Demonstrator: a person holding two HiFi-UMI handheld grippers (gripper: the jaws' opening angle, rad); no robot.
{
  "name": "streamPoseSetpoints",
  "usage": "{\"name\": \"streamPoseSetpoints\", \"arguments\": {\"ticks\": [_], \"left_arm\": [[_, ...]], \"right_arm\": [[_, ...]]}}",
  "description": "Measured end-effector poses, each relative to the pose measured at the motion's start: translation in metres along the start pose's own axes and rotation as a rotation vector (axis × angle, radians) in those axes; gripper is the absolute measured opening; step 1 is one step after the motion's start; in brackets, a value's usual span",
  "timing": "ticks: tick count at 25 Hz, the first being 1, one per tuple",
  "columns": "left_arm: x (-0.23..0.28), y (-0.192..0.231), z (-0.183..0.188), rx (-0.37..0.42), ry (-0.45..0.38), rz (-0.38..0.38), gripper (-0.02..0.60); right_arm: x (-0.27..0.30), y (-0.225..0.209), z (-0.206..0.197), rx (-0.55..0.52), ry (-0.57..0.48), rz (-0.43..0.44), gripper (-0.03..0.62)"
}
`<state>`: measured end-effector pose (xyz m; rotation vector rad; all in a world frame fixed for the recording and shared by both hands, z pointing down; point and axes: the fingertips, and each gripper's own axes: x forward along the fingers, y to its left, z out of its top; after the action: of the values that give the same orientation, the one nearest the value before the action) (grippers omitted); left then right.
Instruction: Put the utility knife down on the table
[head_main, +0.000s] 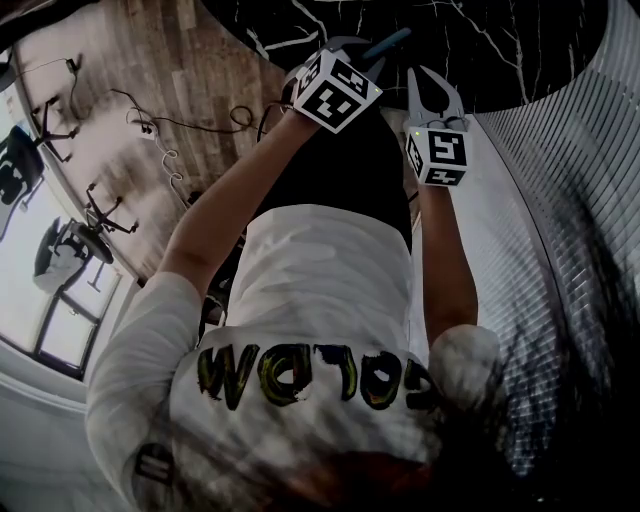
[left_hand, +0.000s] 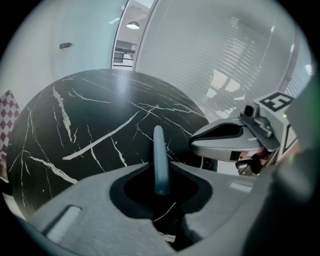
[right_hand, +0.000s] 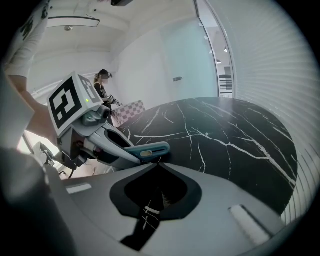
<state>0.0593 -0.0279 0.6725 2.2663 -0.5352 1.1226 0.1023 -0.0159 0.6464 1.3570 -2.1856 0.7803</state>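
The left tool (left_hand: 160, 164) is clamped on the utility knife (left_hand: 159, 152): both jaws press against the sides of the slim blue-grey body, which stands on edge between them and projects forward past the jaw tips. The knife has not been set down; it is carried in the left tool over the near edge of the surface (left_hand: 90, 125), and whether its front end touches the top cannot be determined. A slot in the side of the knife body is visible in the right gripper view. The right tool (right_hand: 157, 163) has its jaws together at the tips, with nothing held between them. It is positioned just beside the left tool, on that tool's right, and also points down toward the near edge of the surface. Each tool carries a marker cube: the left cube (head_main: 337, 92) is tilted, and the right cube (head_main: 437, 155) shows a green light at one corner. The surface is a round black top with white veining, bare across its middle. A red-and-white chequered board (left_hand: 7, 120) stands at its left edge. A ribbed wall (head_main: 570, 200) runs along the right side of the surface. Cables (head_main: 190, 125) lie on the wooden floor (head_main: 150, 60) to the left.
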Motion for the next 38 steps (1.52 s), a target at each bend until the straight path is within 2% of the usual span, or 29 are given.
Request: {"name": "streamPoseSetpoints", "arguments": {"ticks": [17,28,38], "left_arm": [[0.004,-0.004,-0.001,0.021,0.004,0.006,0.091],[-0.001,-0.004,-0.002,0.038,0.011,0.036,0.151],[-0.025,-0.009,0.008,0.035,-0.044,0.051,0.169]], "right_arm": [[-0.007,-0.005,-0.004,0.01,-0.007,-0.019,0.002],[-0.012,-0.003,-0.004,0.01,-0.008,-0.023,0.002],[-0.033,0.003,0.016,-0.006,-0.034,-0.024,0.002]]}}
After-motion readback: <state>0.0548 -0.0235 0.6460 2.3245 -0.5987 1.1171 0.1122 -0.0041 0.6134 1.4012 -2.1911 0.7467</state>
